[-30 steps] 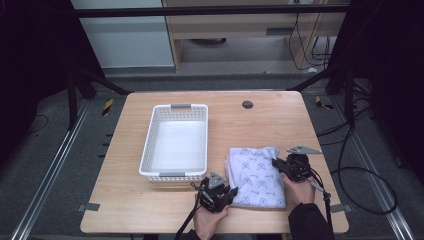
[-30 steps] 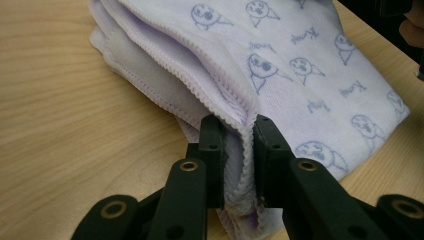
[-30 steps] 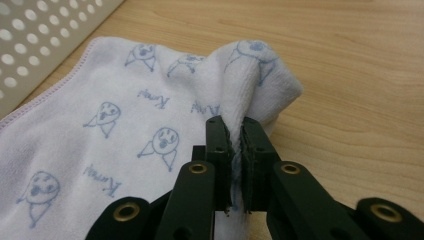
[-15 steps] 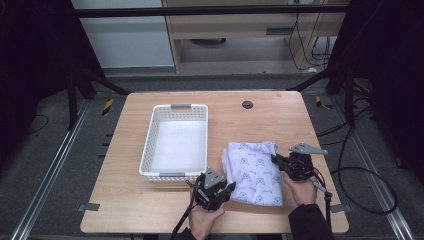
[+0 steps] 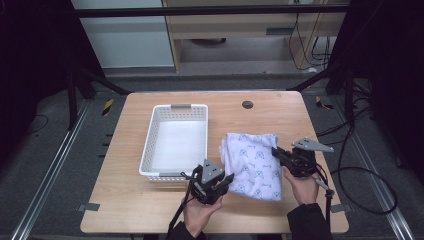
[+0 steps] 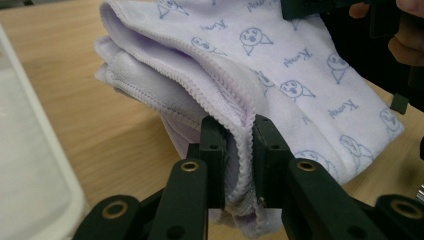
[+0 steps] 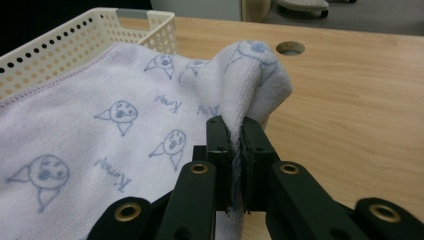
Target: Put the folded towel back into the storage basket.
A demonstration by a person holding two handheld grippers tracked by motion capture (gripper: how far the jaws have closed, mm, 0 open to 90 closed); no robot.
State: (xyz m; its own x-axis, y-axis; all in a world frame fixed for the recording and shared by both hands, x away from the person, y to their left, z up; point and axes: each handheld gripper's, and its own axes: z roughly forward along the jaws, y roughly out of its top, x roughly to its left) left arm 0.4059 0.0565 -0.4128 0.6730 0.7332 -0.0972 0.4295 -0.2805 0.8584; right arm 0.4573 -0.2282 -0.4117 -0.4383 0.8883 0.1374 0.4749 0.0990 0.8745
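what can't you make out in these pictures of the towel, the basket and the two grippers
- Towel underside and fold count: hidden by its own top layer, high view.
- Basket inside: cut off by the frame's left edge, left gripper view.
- Printed words on the towel: too small, high view.

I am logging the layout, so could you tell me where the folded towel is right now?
In the high view the folded towel lies right of the white basket, pinched between the left gripper and right gripper.
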